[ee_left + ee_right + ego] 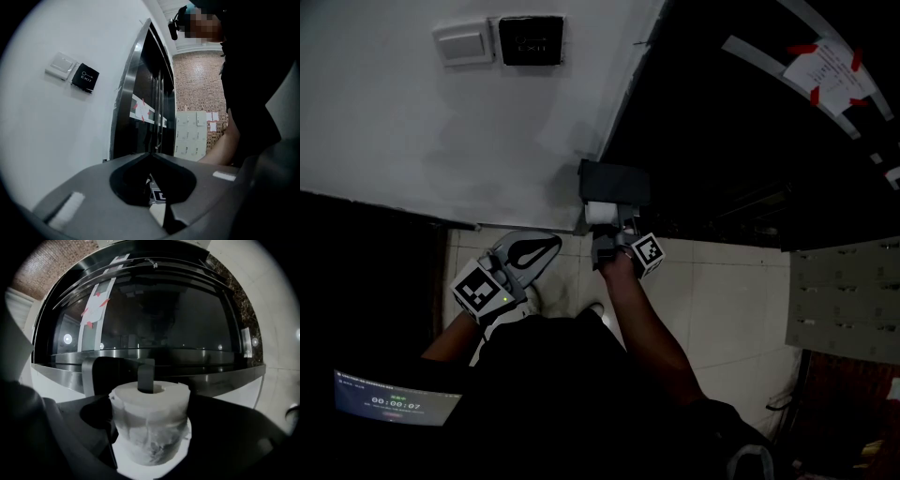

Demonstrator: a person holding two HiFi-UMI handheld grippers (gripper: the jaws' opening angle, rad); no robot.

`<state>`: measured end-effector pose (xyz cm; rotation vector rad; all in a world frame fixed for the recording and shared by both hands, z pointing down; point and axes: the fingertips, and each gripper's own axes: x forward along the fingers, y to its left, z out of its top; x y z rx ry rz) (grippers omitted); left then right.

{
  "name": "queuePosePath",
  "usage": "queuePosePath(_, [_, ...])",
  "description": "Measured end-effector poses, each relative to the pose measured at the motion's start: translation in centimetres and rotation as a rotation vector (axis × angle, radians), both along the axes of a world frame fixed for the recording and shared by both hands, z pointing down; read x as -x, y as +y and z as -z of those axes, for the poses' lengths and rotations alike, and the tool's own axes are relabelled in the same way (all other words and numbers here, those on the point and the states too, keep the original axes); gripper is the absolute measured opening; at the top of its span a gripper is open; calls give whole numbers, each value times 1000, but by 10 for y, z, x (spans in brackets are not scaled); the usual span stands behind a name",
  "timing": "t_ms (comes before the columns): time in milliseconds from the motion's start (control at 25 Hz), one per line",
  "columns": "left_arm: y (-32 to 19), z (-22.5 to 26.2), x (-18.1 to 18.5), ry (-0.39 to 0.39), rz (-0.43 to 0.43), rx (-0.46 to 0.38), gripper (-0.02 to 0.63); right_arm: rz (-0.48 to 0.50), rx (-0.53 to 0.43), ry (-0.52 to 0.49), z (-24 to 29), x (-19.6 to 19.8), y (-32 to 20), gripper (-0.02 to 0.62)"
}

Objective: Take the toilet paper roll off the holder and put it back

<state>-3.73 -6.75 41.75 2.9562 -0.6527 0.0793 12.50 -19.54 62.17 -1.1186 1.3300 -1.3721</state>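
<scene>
The white toilet paper roll [150,423] stands between the jaws of my right gripper [151,405], and both pads lie against its sides. The holder's dark arm [146,376] runs into the roll's core. In the head view the roll [602,213] sits just under the black holder [614,181] on the wall by the door frame, with my right gripper [607,230] reaching up to it. My left gripper [551,244] hangs lower left, away from the holder, with its jaws closed tip to tip and nothing in them. In its own view, my left gripper [151,153] points along the white wall.
A white light switch [464,42] and a black exit button [531,39] sit on the white wall above left. A dark glass door [750,122] with taped notices fills the right. Grey lockers [844,291] stand at the right edge. A small lit screen [394,398] shows lower left.
</scene>
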Motion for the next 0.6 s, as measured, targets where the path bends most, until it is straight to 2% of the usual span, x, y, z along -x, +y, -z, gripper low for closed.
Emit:
queuePosePath(120, [-3, 1, -1, 22, -3, 18, 1, 27, -6, 22, 7, 0, 13, 465])
queuePosePath(360, [-8, 2, -8, 16, -11, 8, 0, 102, -3, 86, 12, -3, 51, 465])
queuePosePath(480, [-9, 2, -11, 7, -19, 0, 0, 127, 11, 232, 17, -21, 64, 465])
queuePosePath(600, [-8, 2, -15, 2, -26, -4, 2, 176, -71, 464, 41, -37, 62, 465])
